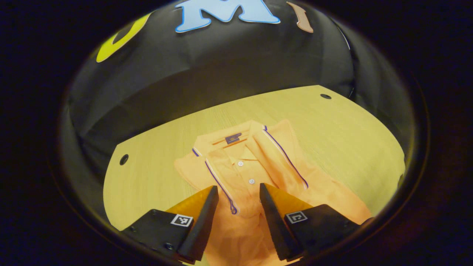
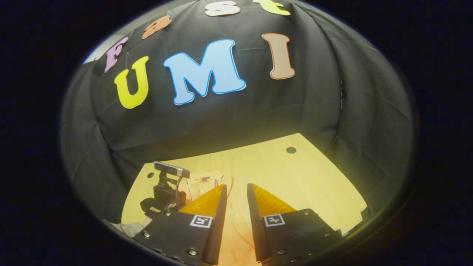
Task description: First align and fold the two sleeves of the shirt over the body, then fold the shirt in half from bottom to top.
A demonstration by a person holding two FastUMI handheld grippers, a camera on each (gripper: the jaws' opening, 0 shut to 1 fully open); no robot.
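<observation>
An orange short-sleeved polo shirt with purple-and-white trim [image 1: 258, 166] is lying at the centre of the left gripper view on the pale wooden surface [image 1: 343, 125], both sleeves folded over the body. The left gripper [image 1: 238, 192] is hovering above it, jaws parted, gripping nothing. In the right gripper view, lower centre, the right gripper [image 2: 236, 190] is likewise parted and empty over the shirt.
</observation>
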